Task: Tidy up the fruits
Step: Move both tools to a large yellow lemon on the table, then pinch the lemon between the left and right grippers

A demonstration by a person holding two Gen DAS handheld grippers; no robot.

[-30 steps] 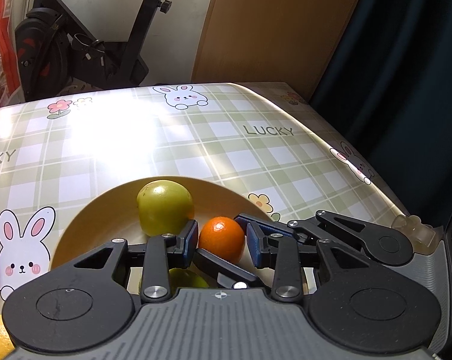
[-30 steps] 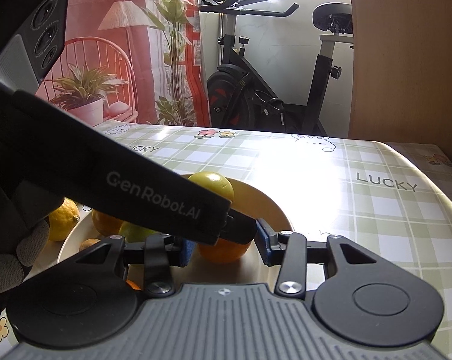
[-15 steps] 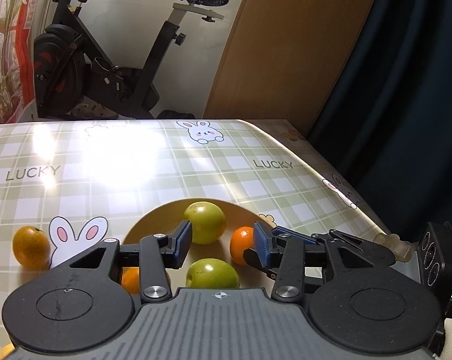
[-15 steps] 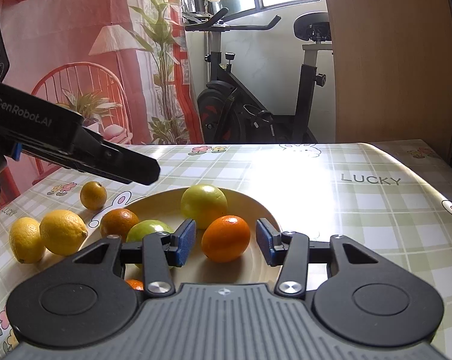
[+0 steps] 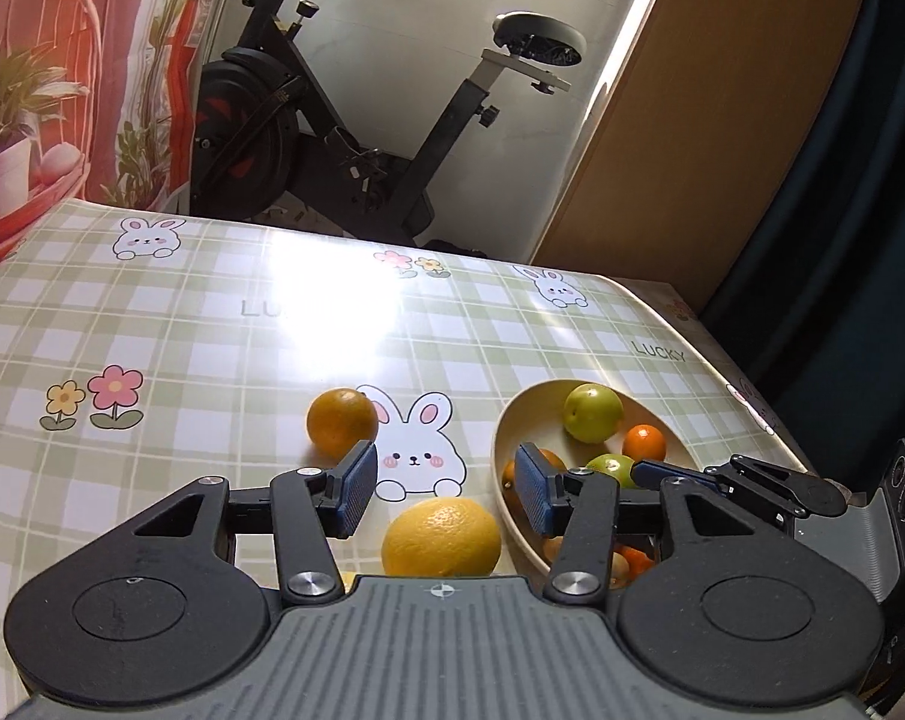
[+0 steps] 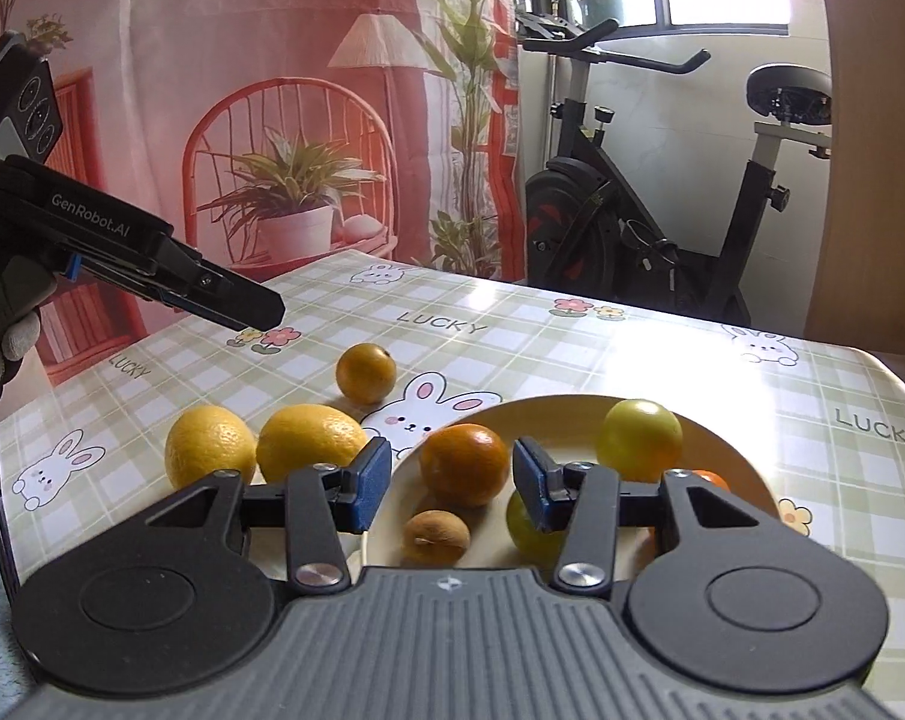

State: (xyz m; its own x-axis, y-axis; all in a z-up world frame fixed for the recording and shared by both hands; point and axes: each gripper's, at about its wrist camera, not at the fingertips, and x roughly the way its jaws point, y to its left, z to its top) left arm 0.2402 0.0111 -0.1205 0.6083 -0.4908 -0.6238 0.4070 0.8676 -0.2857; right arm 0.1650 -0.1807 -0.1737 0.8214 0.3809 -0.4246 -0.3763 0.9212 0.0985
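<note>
Fruit is being gathered into the bowl [image 6: 746,474], where an orange [image 6: 463,465] now lies released, while both grippers, left [image 5: 440,489] and right [image 6: 451,483], having drawn back wide-jawed and empty, are being aimed toward lemons [image 6: 309,443] left of the bowl.

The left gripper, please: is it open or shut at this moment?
Open: the left gripper has its blue pads wide apart with nothing between them.

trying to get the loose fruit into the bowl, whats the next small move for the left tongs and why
Probably ease the left tongs forward and down around the lemon. They are open and empty, the lemon lies on the tablecloth just below the gap between them, outside the bowl, nearer than the loose orange.
</note>
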